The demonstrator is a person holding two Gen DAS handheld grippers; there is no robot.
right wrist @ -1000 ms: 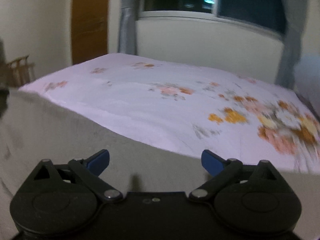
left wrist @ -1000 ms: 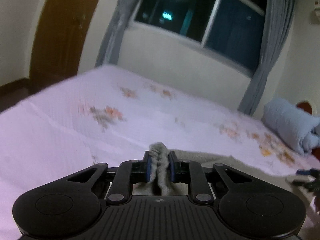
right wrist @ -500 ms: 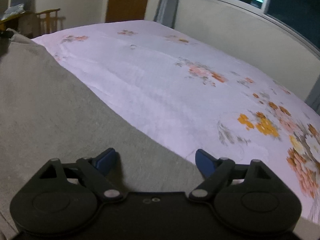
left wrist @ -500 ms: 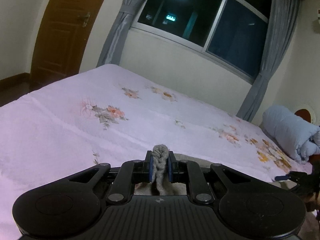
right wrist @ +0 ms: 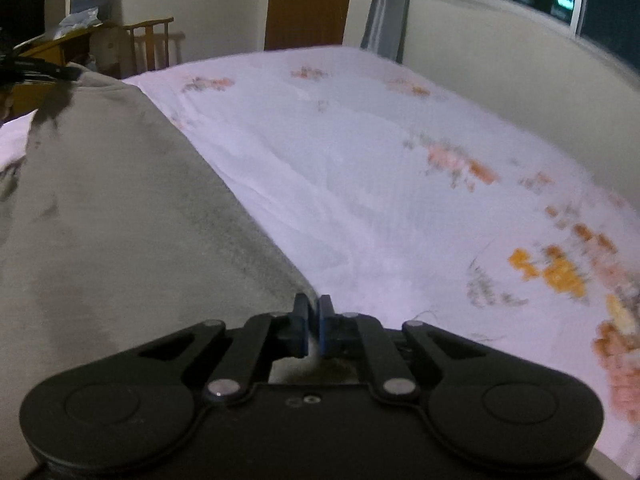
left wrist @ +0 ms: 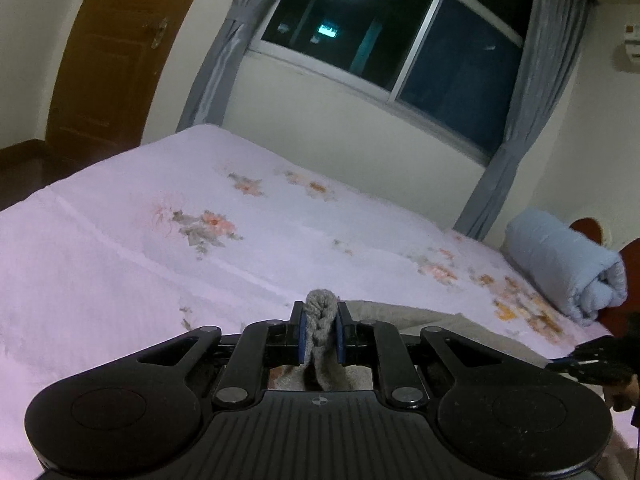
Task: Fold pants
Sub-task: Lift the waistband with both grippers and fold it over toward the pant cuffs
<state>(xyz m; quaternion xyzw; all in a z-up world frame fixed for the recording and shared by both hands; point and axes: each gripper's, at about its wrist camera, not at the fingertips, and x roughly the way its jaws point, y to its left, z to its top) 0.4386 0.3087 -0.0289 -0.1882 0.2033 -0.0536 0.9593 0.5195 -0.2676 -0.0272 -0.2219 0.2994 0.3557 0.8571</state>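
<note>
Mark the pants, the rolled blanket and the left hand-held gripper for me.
pants (right wrist: 120, 208), right wrist view, on the flat grey cloth.
rolled blanket (left wrist: 560, 258), left wrist view, on the pale blue roll's side.
left hand-held gripper (left wrist: 320, 334), left wrist view, between fingertips, pinching bunched cloth.

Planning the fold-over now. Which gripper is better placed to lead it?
Probably left: the left gripper visibly pinches a bunch of the grey pants. The right gripper is closed at their edge, its hold unclear.

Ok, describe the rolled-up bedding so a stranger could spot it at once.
Start at the wide bed with the pale pink floral sheet, then look to its far right corner below the grey curtain. The pale blue rolled quilt lies there, the only plain bulky roll.
</note>
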